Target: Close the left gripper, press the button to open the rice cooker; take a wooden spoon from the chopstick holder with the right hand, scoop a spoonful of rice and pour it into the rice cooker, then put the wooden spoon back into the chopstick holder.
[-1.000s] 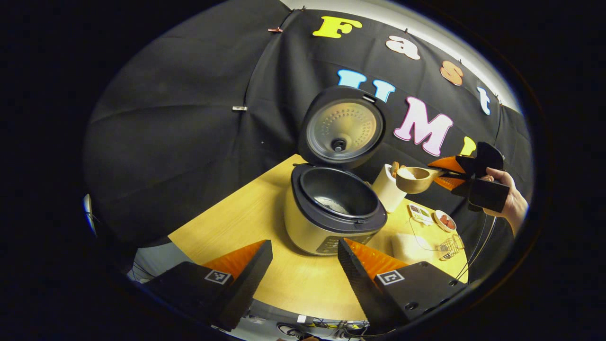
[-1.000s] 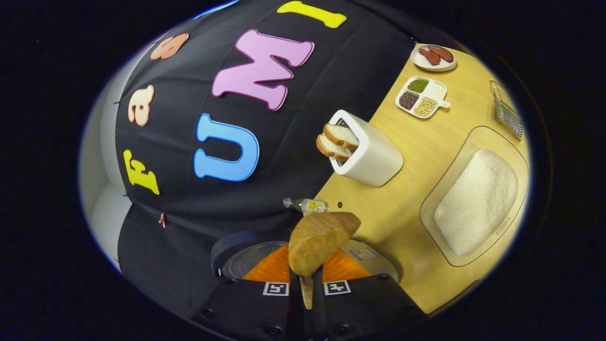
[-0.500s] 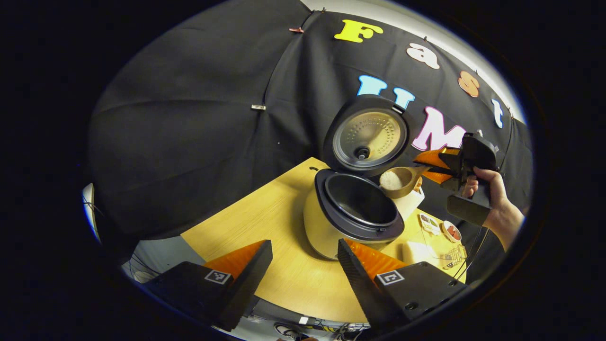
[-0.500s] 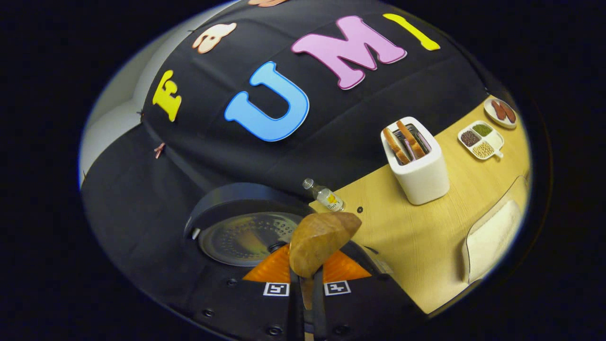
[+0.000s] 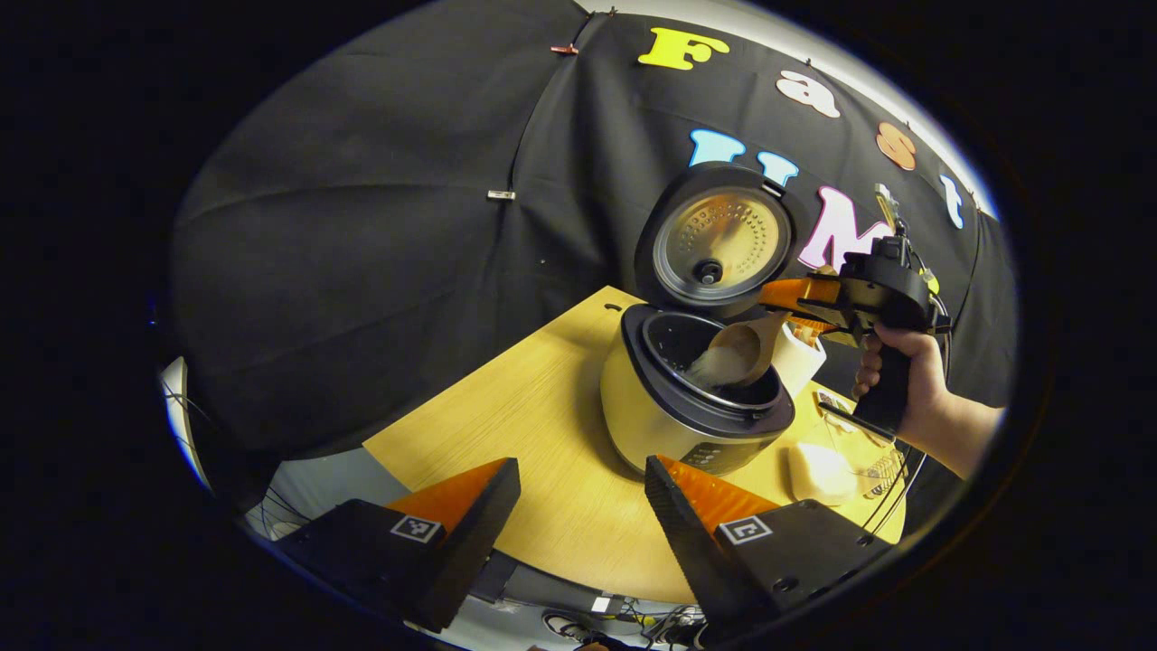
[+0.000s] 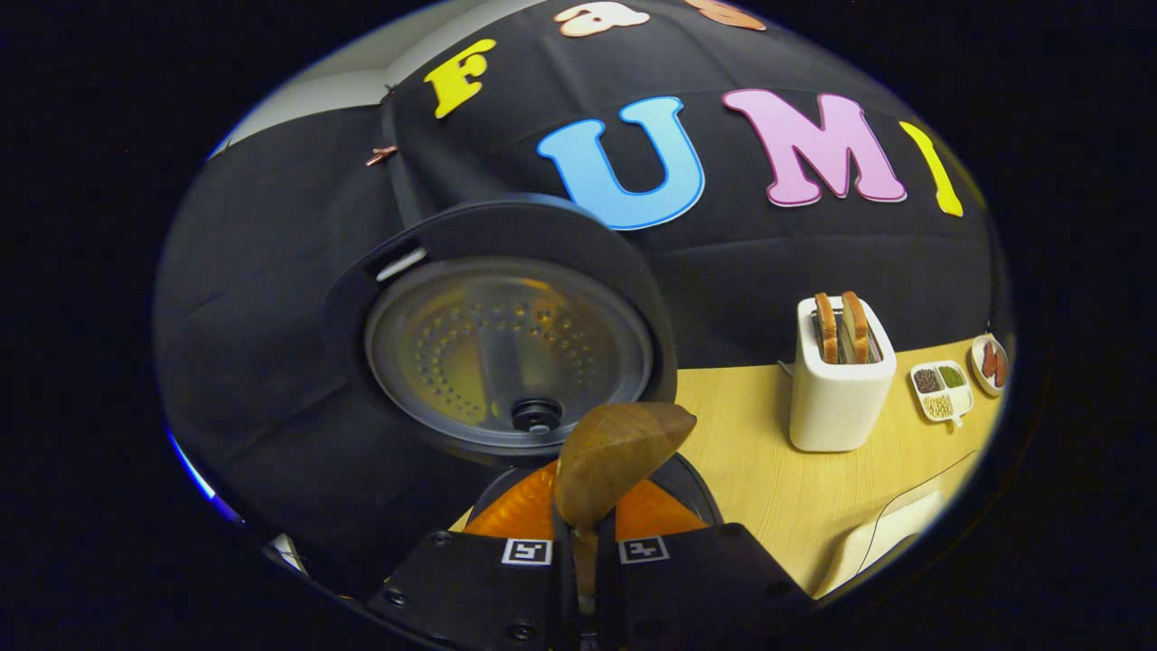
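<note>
Wooden spoon [image 5: 743, 348] now tipped over rice cooker [image 5: 673, 411]

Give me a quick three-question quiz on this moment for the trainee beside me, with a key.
1. True or false: the rice cooker has its lid raised.
2. The right gripper is shut on: A) the toaster, B) the wooden spoon, C) the lid.
3. Fill in: the spoon's bowl is tipped over the cooker's inner ____.

Key:
1. True; the lid stands up behind the pot.
2. B; the wooden spoon has its handle pinched between the fingers, and rice is spilling from it. The left gripper is open and holds nothing. The toaster stands apart on the table.
3. pot.
</note>
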A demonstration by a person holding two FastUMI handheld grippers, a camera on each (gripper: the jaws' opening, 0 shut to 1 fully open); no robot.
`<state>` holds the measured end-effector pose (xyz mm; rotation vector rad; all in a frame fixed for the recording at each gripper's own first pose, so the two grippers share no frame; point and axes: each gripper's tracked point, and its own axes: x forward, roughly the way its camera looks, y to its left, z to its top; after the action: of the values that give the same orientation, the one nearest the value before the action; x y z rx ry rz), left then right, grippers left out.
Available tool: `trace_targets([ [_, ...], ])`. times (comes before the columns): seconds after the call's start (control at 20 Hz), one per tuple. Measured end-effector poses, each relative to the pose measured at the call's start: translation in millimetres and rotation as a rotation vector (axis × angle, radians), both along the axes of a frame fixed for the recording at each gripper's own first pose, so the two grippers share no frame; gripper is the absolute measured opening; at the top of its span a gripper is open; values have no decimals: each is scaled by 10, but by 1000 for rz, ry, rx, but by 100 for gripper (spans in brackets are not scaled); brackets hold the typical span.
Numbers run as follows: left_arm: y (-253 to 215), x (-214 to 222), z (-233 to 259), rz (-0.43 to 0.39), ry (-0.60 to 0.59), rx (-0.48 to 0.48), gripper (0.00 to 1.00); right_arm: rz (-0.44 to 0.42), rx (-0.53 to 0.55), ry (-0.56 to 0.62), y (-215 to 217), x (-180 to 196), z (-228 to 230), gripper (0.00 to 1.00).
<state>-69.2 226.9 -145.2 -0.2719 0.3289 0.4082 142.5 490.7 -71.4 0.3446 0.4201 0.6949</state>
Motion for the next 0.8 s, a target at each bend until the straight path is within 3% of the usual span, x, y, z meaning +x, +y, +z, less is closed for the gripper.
trace_targets([
  [0.25,25,-27,-25,3,3,3,96,71,-100,-166,158,-119,80,12],
  [0.8,-20,-44,-59,21,-7,15,96,316,-369,-562,596,-527,31,12],
])
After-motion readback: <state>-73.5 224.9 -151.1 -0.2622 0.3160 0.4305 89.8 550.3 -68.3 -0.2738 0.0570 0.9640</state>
